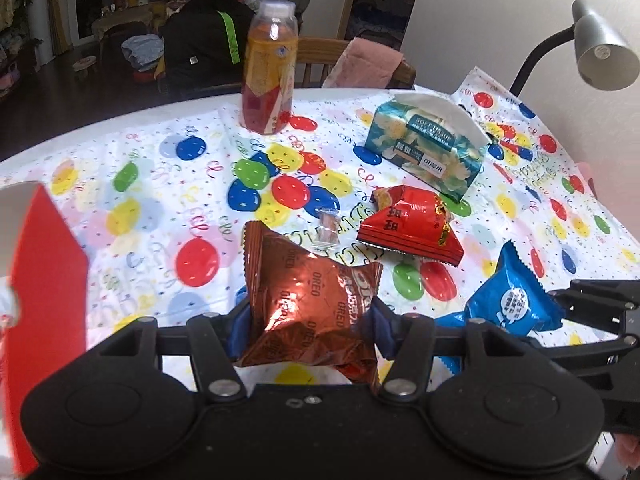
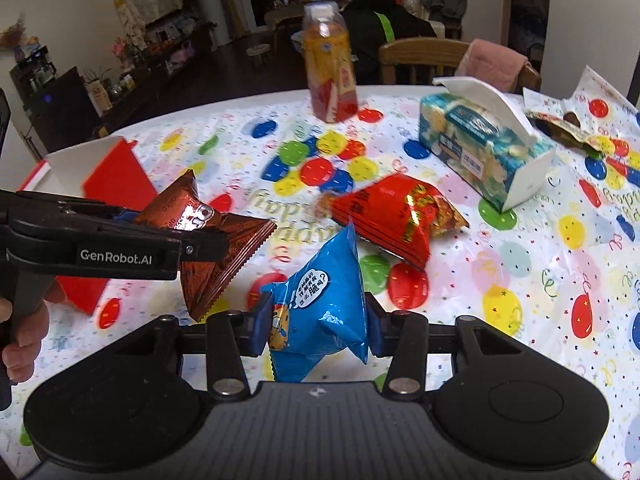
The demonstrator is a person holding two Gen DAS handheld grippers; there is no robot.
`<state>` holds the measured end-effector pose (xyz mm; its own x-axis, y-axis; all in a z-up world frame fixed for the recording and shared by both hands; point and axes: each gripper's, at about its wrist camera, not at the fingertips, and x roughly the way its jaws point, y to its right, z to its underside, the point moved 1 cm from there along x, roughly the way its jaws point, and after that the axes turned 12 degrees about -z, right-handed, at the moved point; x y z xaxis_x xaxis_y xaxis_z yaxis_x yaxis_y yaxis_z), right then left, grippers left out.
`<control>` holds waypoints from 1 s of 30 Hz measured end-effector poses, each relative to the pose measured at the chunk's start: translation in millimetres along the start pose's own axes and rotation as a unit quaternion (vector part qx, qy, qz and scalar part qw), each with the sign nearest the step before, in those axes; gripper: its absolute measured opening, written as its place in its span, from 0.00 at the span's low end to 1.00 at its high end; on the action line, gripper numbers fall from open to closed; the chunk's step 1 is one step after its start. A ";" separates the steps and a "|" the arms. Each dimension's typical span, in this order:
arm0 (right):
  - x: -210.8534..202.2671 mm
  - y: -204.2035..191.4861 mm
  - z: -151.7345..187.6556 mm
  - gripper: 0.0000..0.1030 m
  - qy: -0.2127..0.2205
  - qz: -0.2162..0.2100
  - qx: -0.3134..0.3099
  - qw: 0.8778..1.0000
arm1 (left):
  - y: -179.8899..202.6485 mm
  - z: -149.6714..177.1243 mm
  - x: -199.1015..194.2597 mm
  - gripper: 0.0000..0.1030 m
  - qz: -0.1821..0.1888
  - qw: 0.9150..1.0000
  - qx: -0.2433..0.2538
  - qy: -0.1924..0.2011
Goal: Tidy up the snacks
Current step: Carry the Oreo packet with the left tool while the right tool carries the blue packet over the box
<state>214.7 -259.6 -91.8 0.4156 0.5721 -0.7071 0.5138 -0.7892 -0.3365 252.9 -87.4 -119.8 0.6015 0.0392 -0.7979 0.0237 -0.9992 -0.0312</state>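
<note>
Balloon-print plastic cloth point(image 1: 168, 200) is covering the counter point(image 1: 100, 120) you're working over. Red box point(image 1: 36, 280) is sitting at the counter's left edge w/ its flap up. Tissue pack point(image 1: 428, 148) is lying far right, a sheet sticking out the top; juice bottle point(image 1: 270, 68) is standing upright behind the balloons. Red snack bag point(image 1: 408, 224) is lying flat mid-counter, apart from both tools. Your left tool point(image 1: 308, 320) is clenching the brown Oreo pack point(image 1: 308, 300) btwn its blue pads, pack lifted off the cloth near the red box. Your right tool point(image 2: 316, 324) is gripping the blue snack pack point(image 2: 320, 304) the same way, held above the cloth just right of the Oreo pack. Small clear-wrapped candy point(image 1: 326, 228) is resting on the cloth btwn the Oreo pack & red bag.
</note>
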 end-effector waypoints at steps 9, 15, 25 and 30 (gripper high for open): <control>-17.4 -53.9 -9.5 0.44 0.008 -0.016 -0.022 1.000 | -45.2 14.9 -47.8 0.56 0.000 1.000 -0.021 0.014; -17.9 -95.2 -17.9 0.44 0.015 -0.030 -0.040 0.999 | -82.9 24.6 -73.8 0.56 -0.005 0.999 -0.041 0.020; -0.7 -166.6 -30.9 0.44 0.018 -0.053 -0.073 0.996 | -144.9 35.9 -109.1 0.56 -0.022 0.997 -0.061 0.040; 11.5 -201.6 -37.4 0.44 0.018 -0.064 -0.088 0.994 | -175.1 41.1 -121.5 0.56 -0.031 0.996 -0.068 0.048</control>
<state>144.0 -85.6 -8.8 0.3639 0.6754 -0.6414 0.6860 -0.6601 -0.3059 142.8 82.8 -42.2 0.6684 0.1065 -0.7361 0.1673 -0.9859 0.0093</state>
